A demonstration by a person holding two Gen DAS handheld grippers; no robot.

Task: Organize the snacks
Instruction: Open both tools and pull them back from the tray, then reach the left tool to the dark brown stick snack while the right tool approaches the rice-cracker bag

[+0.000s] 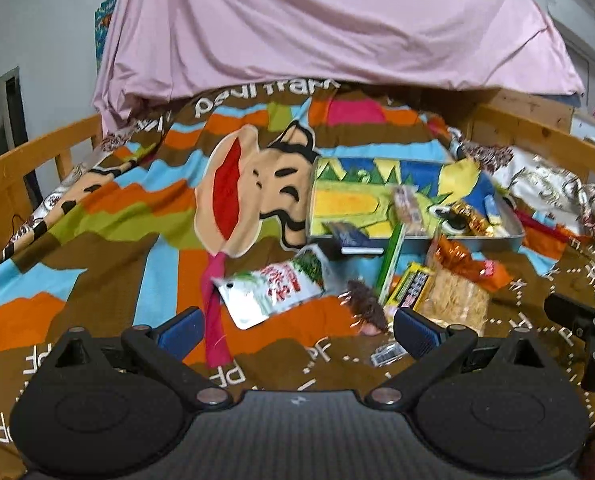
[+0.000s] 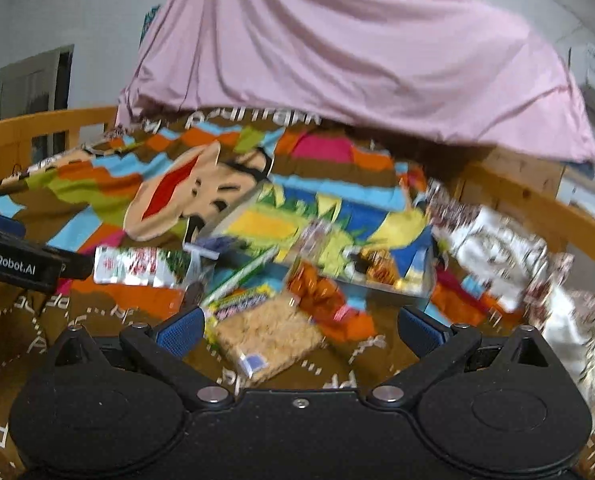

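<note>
Golden cracker pack [image 2: 267, 338] between (spread) right claw [image 2: 297, 330] fingers

Each camera sits just behind its own claw, low over the bed, looking forward along the fingers. Both face the tin tray [image 1: 513, 236] and the pink sheet [image 1: 337, 20] beyond. The right view rides nearer the snacks, and the left claw [image 2: 17, 256] pokes in from its left.

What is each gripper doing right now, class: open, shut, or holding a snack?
Left gripper: open, holding nothing, above the blanket.
Right gripper: open, holding nothing; the cracker pack lies below, between its fingers.
</note>
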